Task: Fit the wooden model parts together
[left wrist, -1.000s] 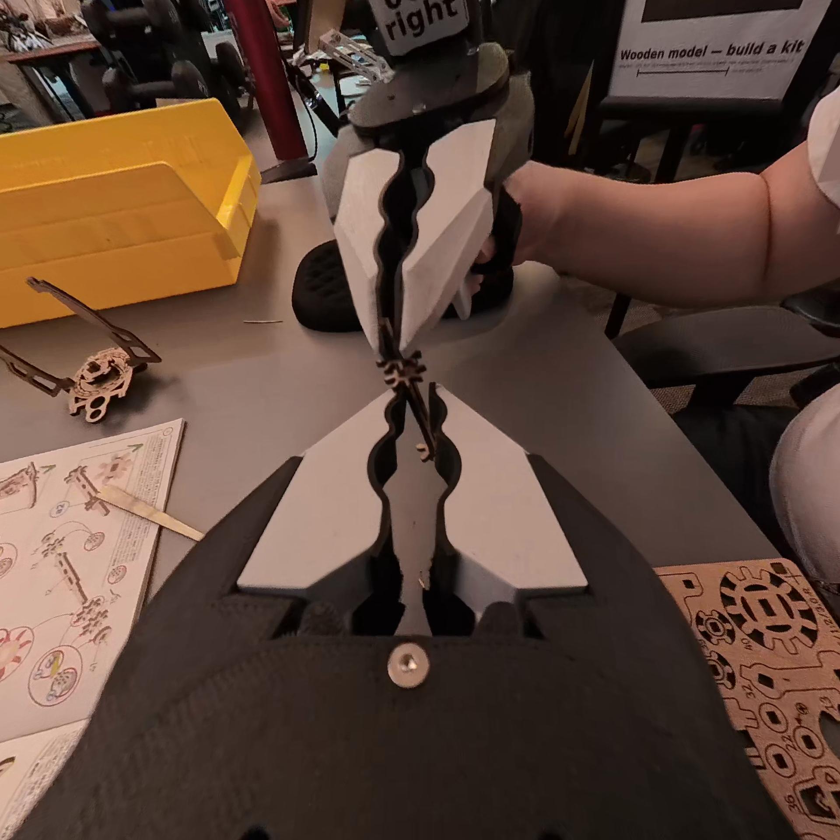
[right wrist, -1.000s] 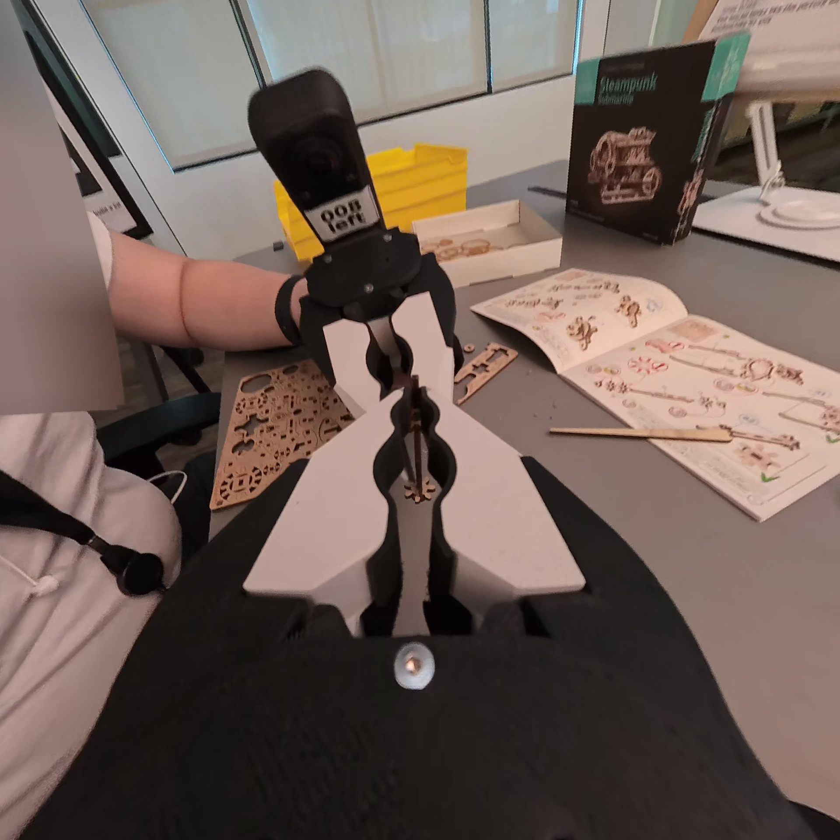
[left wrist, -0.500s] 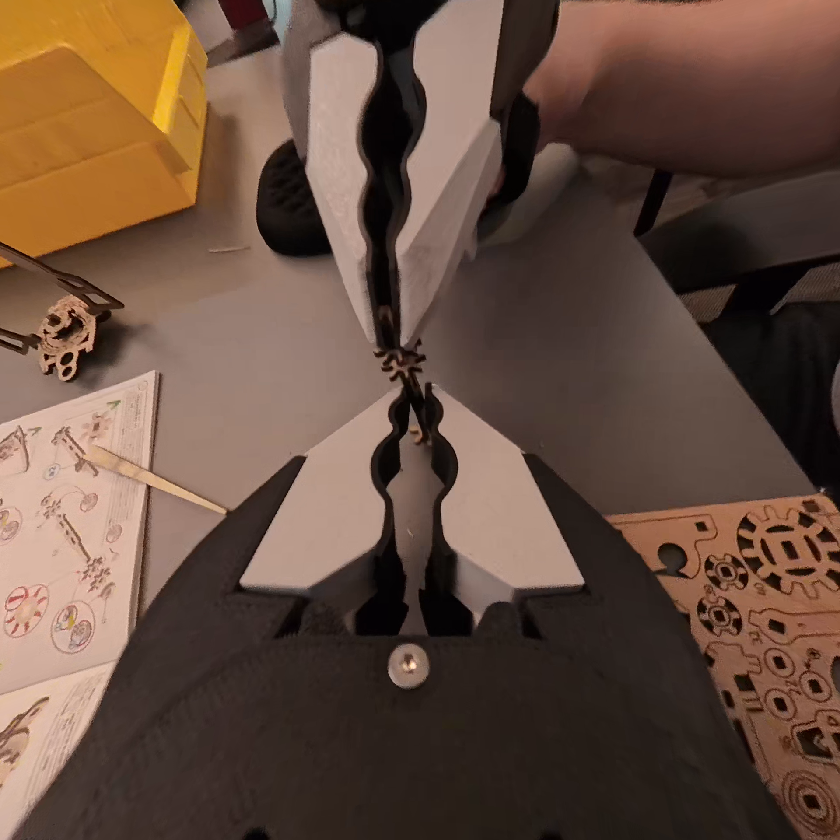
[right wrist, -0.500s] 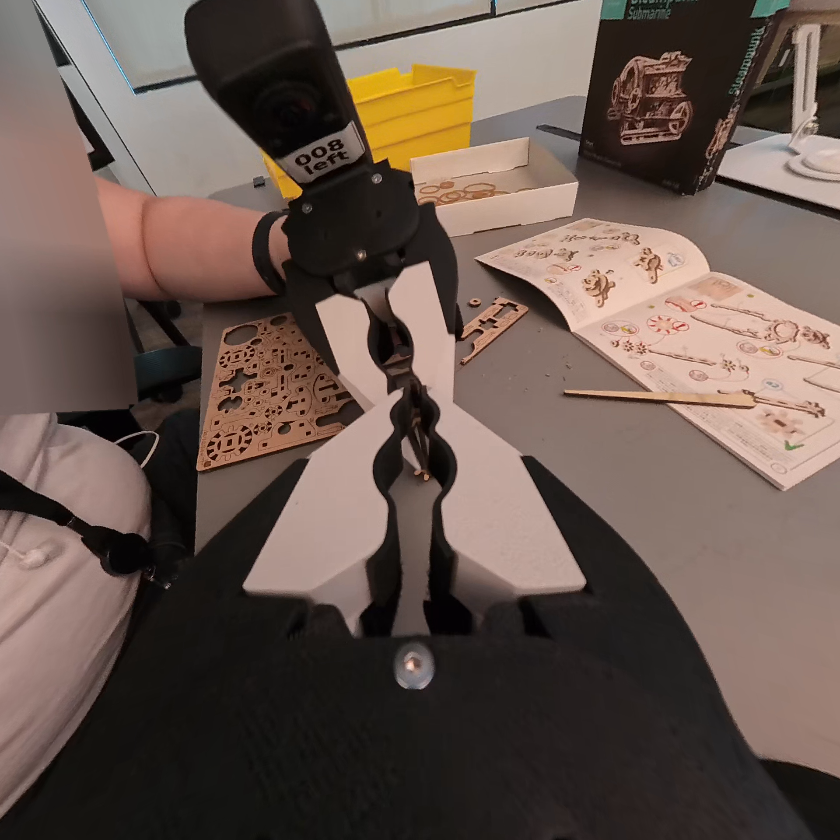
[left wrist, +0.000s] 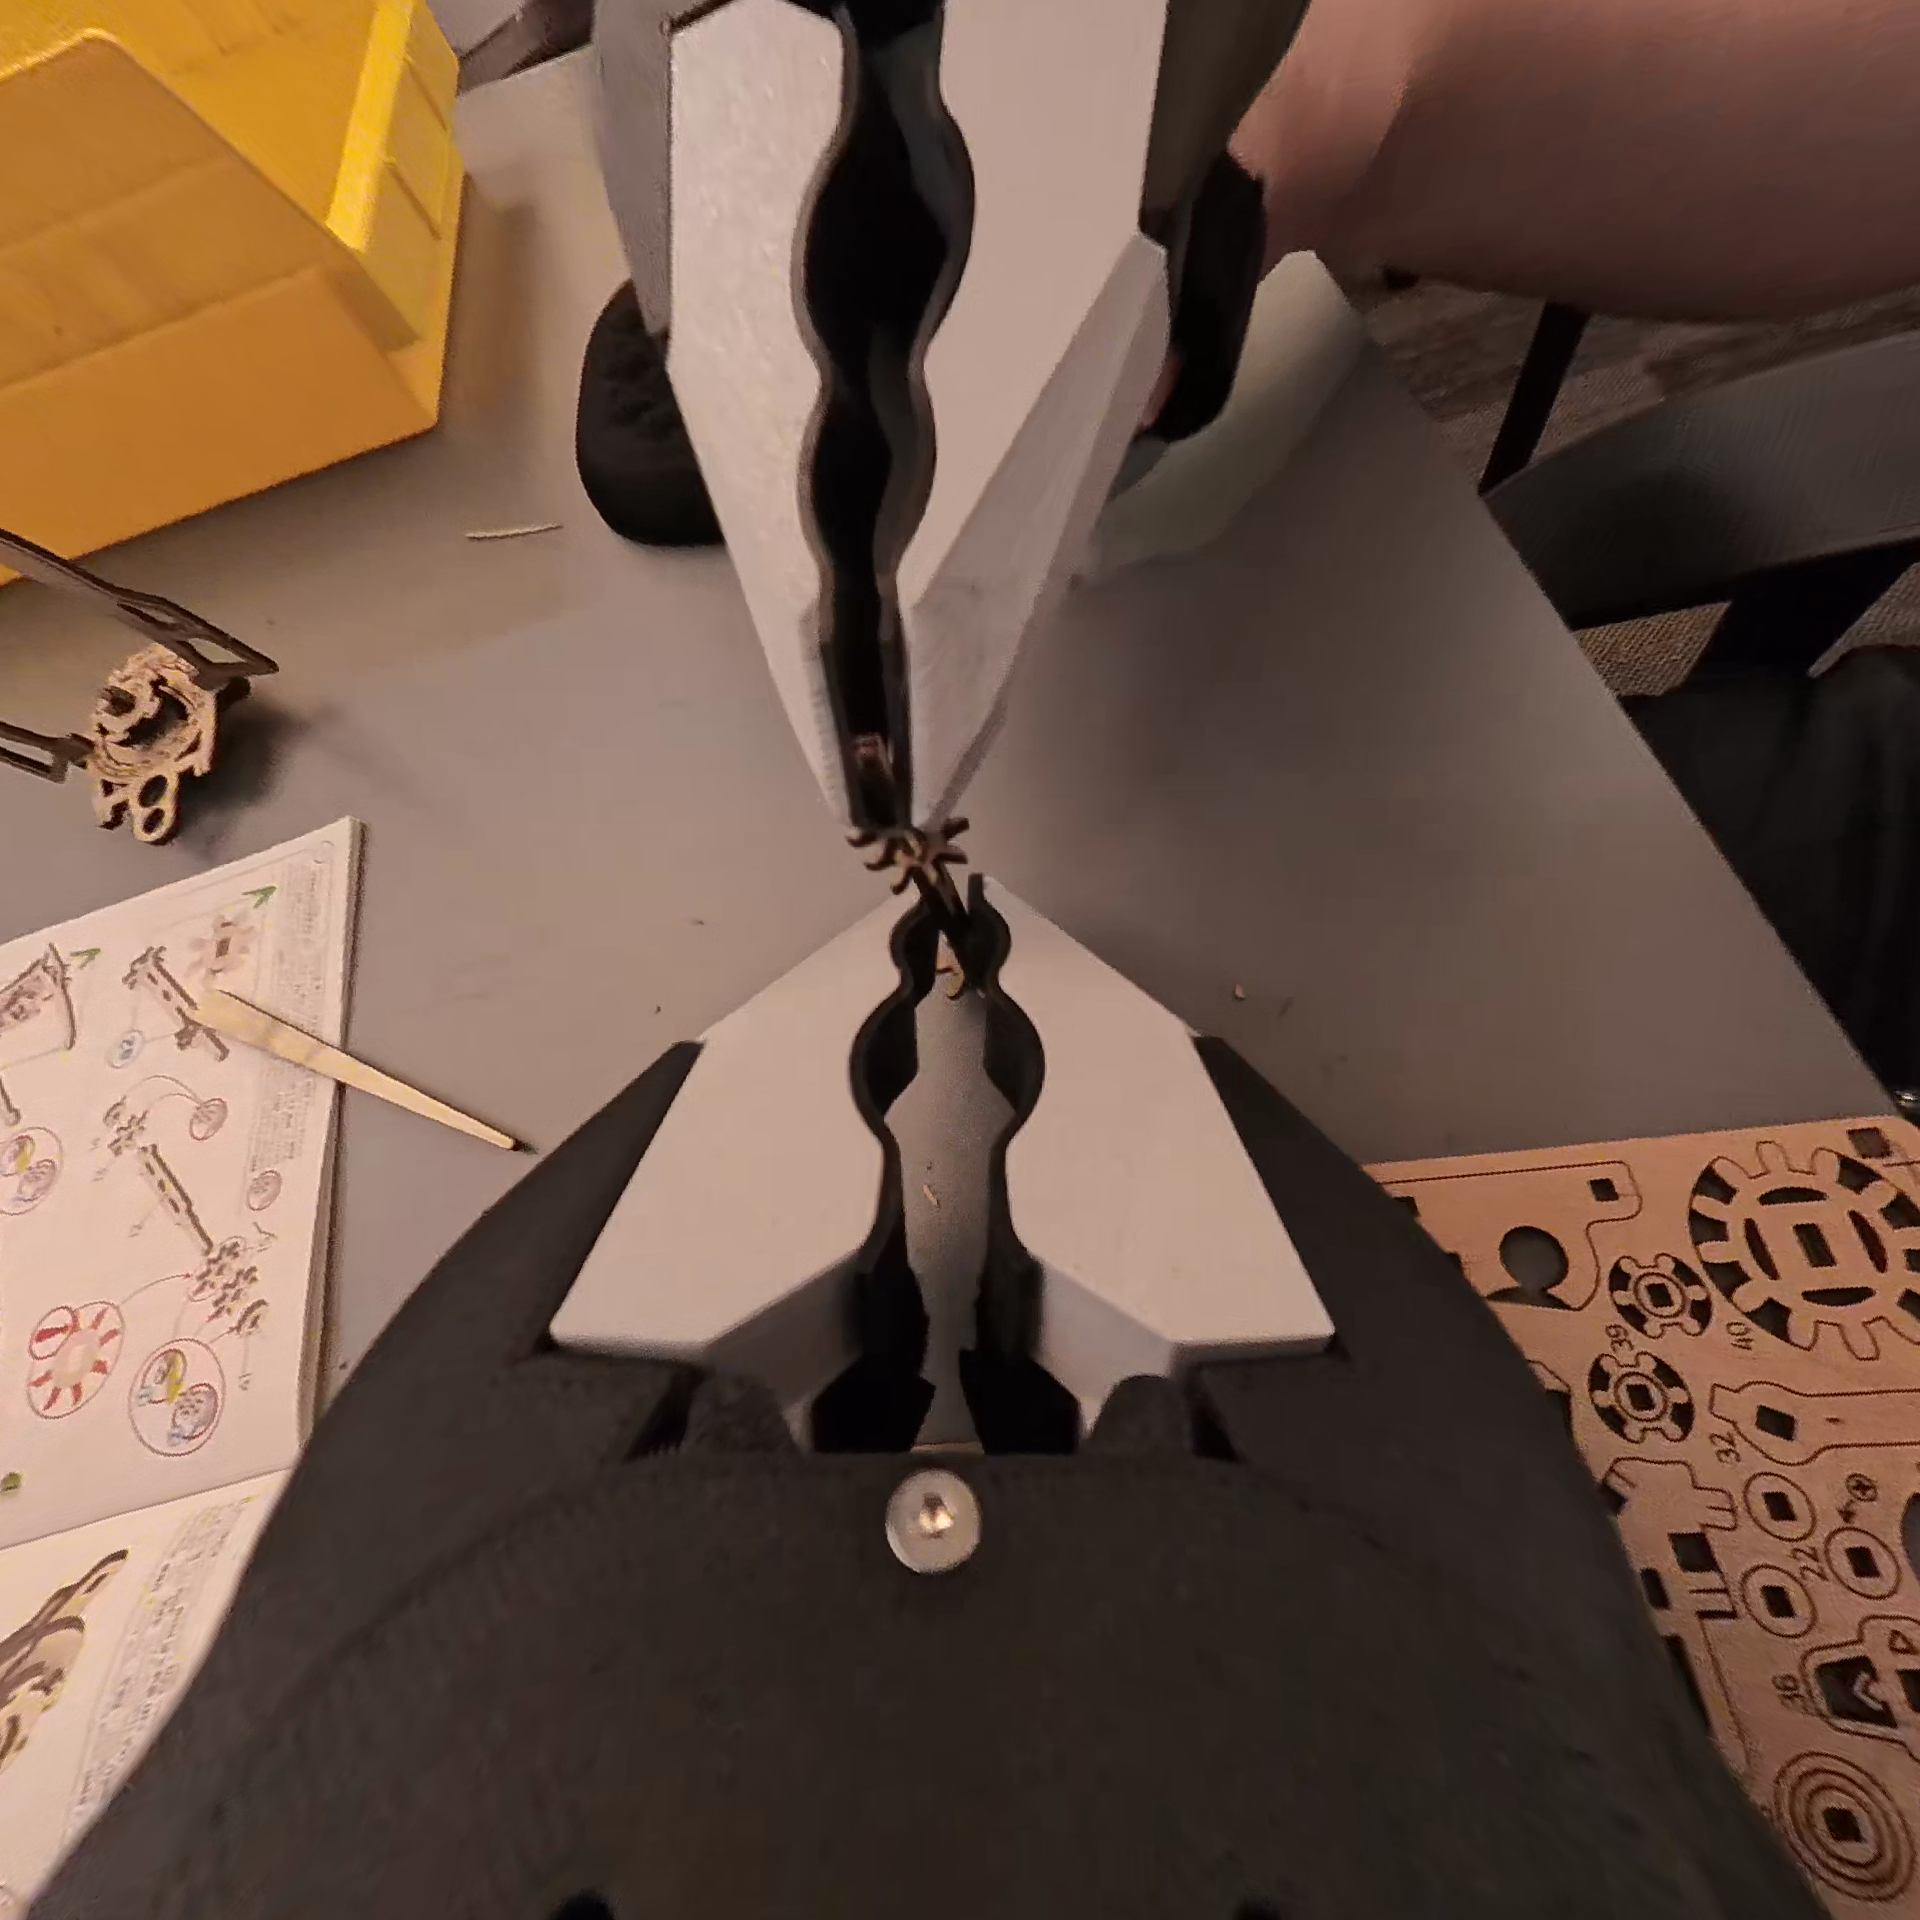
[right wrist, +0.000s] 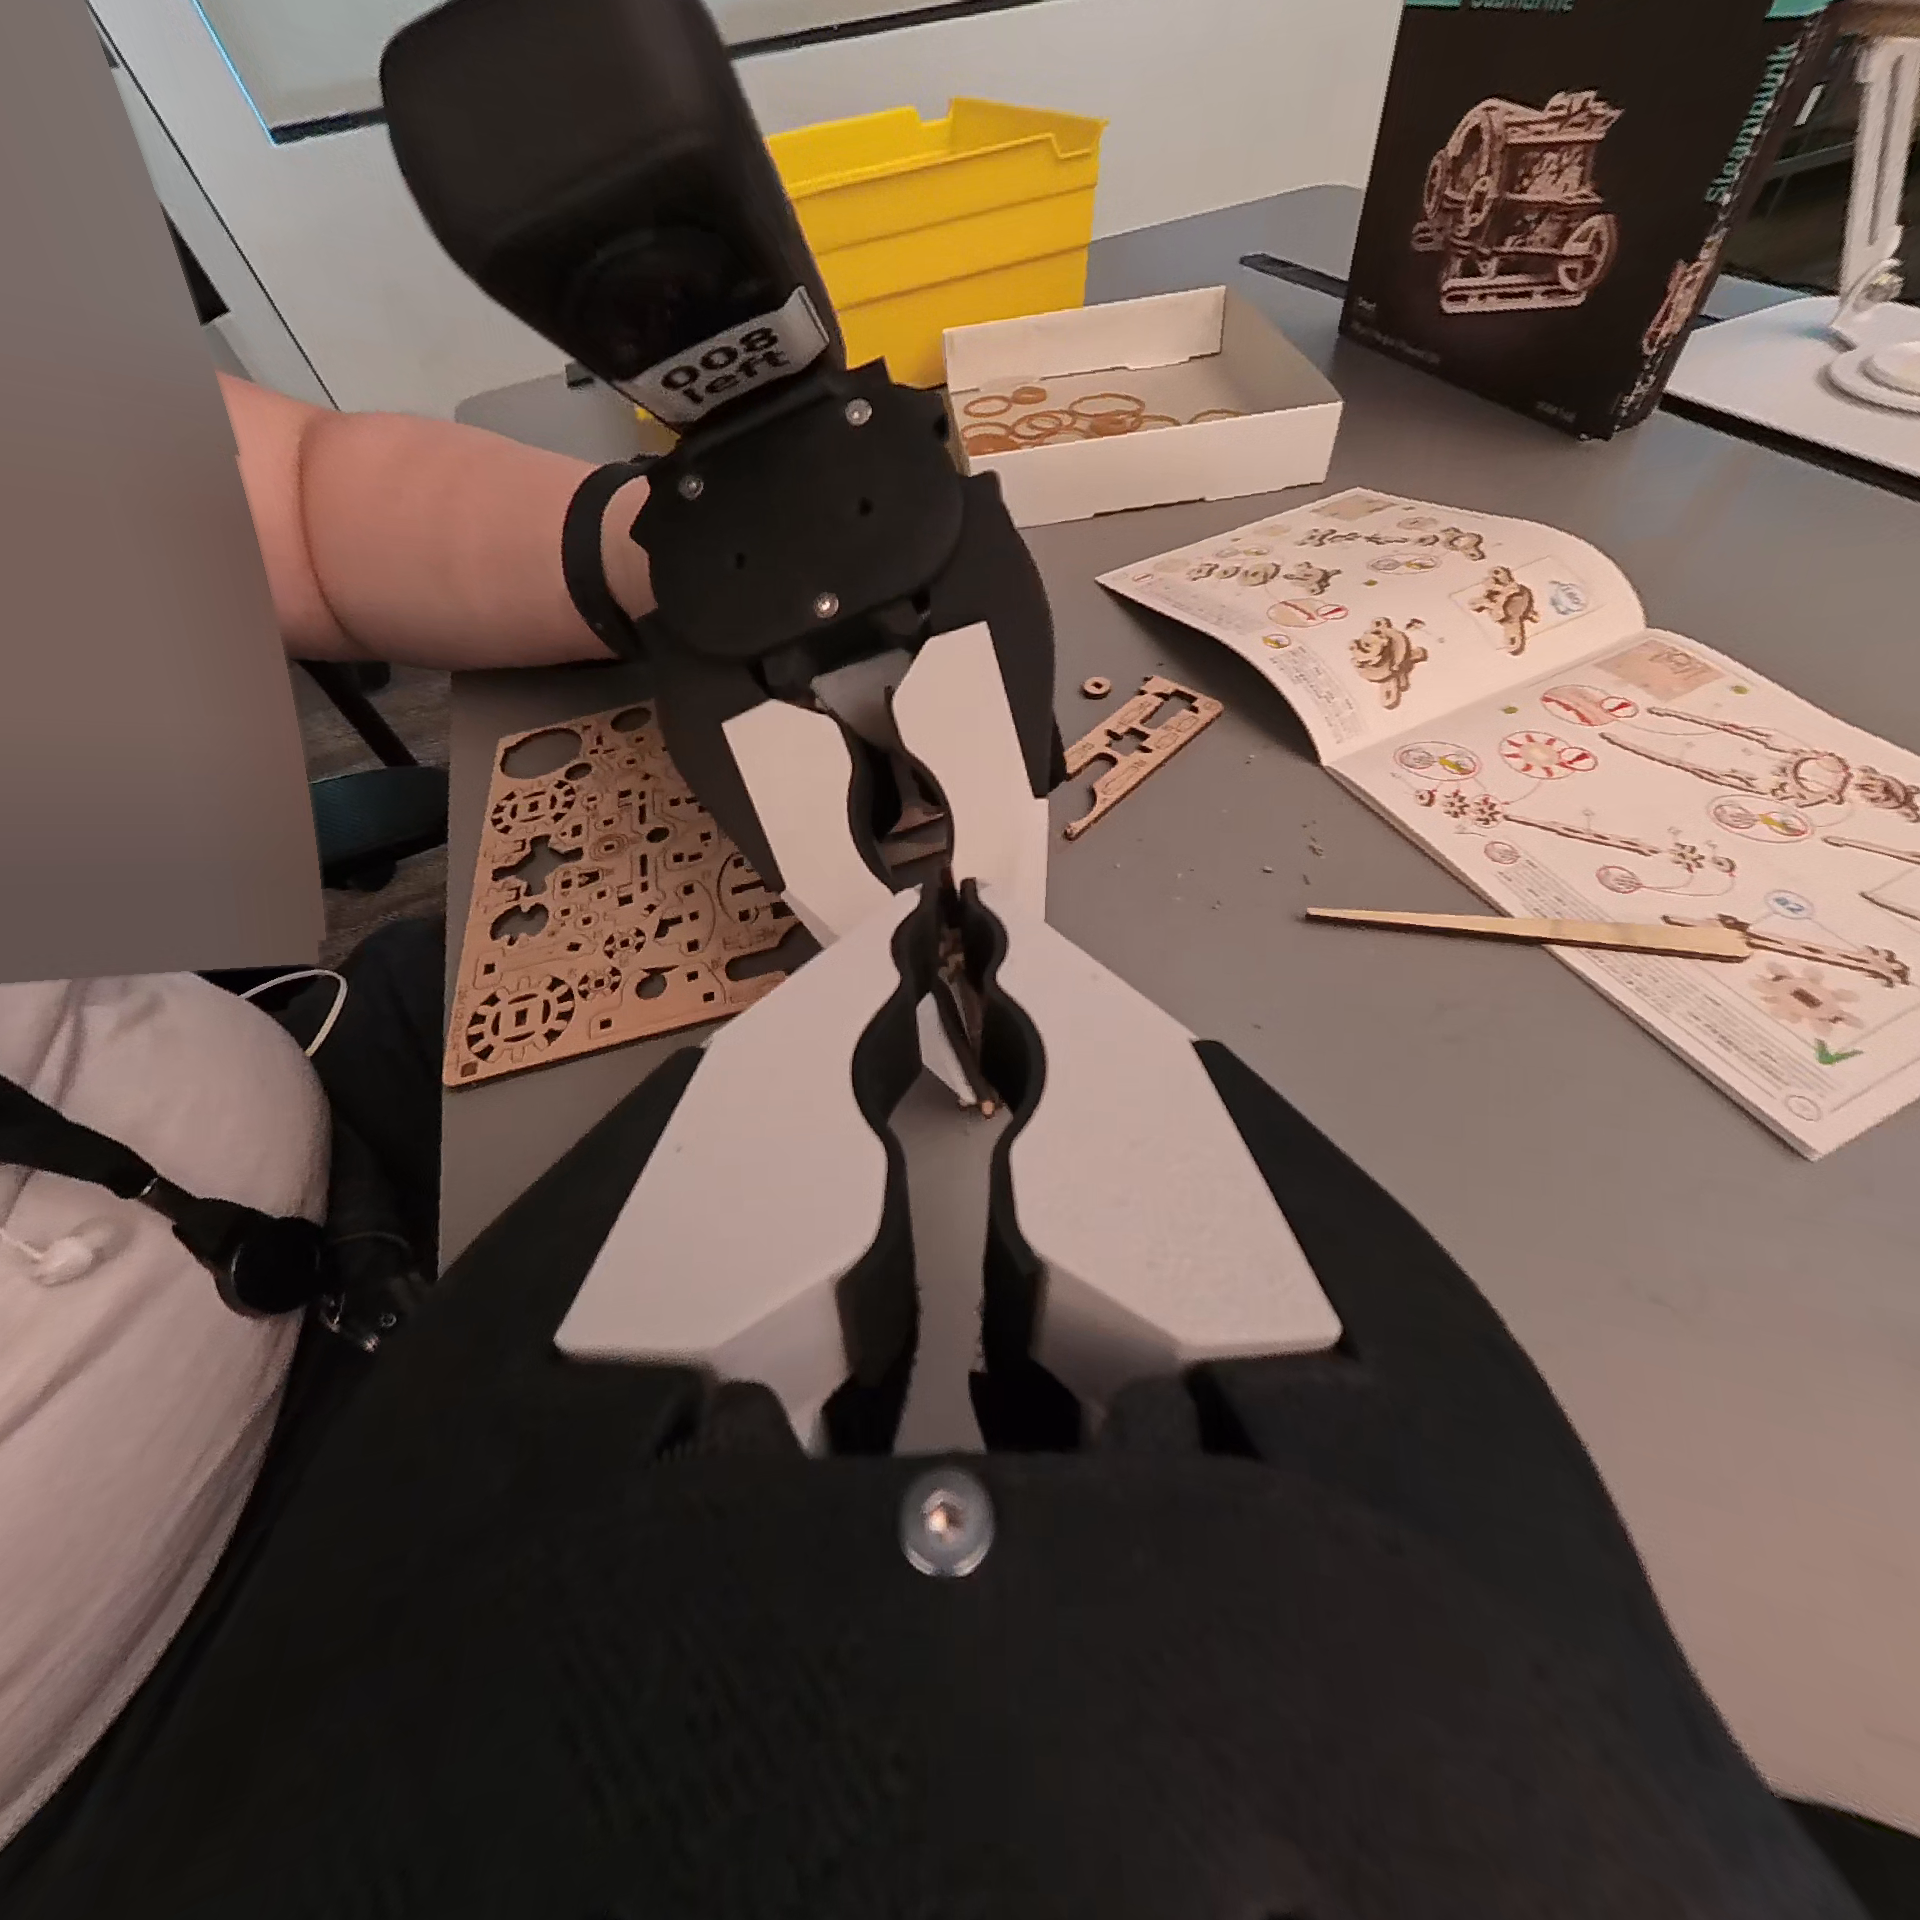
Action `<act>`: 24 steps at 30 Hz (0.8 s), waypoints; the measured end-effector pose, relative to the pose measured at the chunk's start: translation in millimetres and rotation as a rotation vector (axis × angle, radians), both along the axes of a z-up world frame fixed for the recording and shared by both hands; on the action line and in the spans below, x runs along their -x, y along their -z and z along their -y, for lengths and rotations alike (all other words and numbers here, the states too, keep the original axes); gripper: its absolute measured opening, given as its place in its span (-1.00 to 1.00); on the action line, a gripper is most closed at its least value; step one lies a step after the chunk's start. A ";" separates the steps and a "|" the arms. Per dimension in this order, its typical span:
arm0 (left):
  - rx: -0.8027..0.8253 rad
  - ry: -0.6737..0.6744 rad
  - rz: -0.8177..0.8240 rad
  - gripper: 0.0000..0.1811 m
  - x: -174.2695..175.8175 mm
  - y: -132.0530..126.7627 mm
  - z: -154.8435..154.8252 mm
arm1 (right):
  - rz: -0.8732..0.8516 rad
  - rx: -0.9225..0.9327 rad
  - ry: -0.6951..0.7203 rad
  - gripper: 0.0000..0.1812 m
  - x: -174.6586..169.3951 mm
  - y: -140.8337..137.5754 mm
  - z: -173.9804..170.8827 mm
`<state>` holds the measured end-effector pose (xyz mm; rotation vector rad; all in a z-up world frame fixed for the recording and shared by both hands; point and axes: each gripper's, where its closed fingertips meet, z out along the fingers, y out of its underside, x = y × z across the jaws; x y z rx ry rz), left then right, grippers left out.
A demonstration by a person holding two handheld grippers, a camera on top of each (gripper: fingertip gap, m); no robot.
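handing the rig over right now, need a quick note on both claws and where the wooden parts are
Left claw: shut on a thin wooden strip.
Right claw: shut on the other piece; a small gear shows at its tip.
Both meet tip to tip above the table.
Done: both parts picked up and brought together.
Left: cannot tell if the gear is seated; press it home, then check the booklet. Spare parts sheet lies near you.
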<state>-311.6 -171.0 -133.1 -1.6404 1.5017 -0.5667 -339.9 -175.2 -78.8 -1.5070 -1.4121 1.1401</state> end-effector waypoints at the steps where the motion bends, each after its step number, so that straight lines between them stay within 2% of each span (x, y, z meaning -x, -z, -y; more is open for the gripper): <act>1: 0.005 0.002 -0.001 -0.98 0.0 0.3 0.3 | -0.002 0.002 -0.001 -0.98 0.5 0.0 0.3; 7: 0.033 -0.003 0.001 -1.00 -0.5 0.8 -0.7 | -0.042 0.009 -0.017 -0.96 0.6 -8.8 1.6; 10: 0.060 0.002 0.007 -1.00 -0.3 0.6 -0.2 | 0.011 -0.006 -0.033 -0.97 0.3 0.8 2.4; 16: 0.082 -0.002 0.012 -1.00 0.1 0.4 -0.9 | -0.010 -0.061 -0.022 -0.98 3.2 0.0 -0.7; 18: 0.111 -0.002 0.018 -1.00 -0.1 0.3 -0.7 | -0.006 -0.013 -0.022 -0.99 2.3 -1.1 -1.7; 21: 0.154 -0.012 0.026 -1.00 1.0 0.2 -1.6 | -0.013 -0.126 0.000 -0.95 4.4 1.8 -4.4; 23: 0.156 -0.016 0.032 -1.00 0.8 -0.5 -2.1 | 0.017 -0.072 -0.008 -0.98 2.9 -0.4 -4.6; 24: 0.150 -0.025 0.042 -1.00 0.7 -2.2 -3.7 | 0.017 -0.105 0.001 -0.98 1.6 -2.4 -6.7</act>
